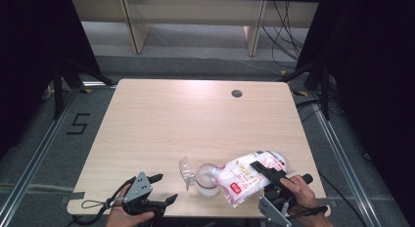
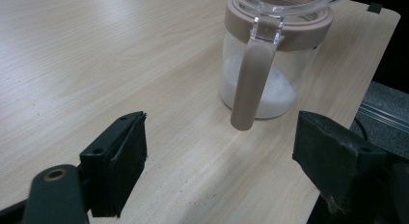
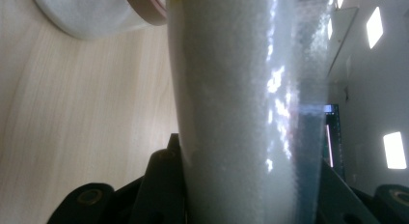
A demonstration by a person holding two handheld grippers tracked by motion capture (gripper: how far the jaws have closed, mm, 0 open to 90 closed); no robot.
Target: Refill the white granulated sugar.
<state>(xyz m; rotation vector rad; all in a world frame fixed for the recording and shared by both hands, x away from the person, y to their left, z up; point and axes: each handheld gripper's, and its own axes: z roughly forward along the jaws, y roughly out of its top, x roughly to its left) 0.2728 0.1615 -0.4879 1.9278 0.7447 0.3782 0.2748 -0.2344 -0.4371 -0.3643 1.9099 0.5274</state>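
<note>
A clear jar (image 1: 207, 182) with a pinkish-brown rim stands near the table's front edge, its clear lid (image 1: 185, 171) flipped open to the left. In the left gripper view the jar (image 2: 270, 84) holds some white granules, and a brown clasp (image 2: 251, 84) hangs down its side. My right gripper (image 1: 255, 170) is shut on a plastic bag (image 1: 240, 182) of white granules, tilted with its lower end at the jar's mouth. The bag (image 3: 231, 89) sits between the right gripper's (image 3: 241, 185) jaws, with the jar (image 3: 91, 14) beyond it. My left gripper (image 1: 166, 188) stands open left of the jar; its view (image 2: 219, 151) shows nothing between the jaws.
The wooden table (image 1: 195, 119) has a round cable hole (image 1: 237, 93) at the back right. Its front edge is close under both hands. Metal floor rails (image 1: 34, 153) run along both sides, and cables lie on the floor behind.
</note>
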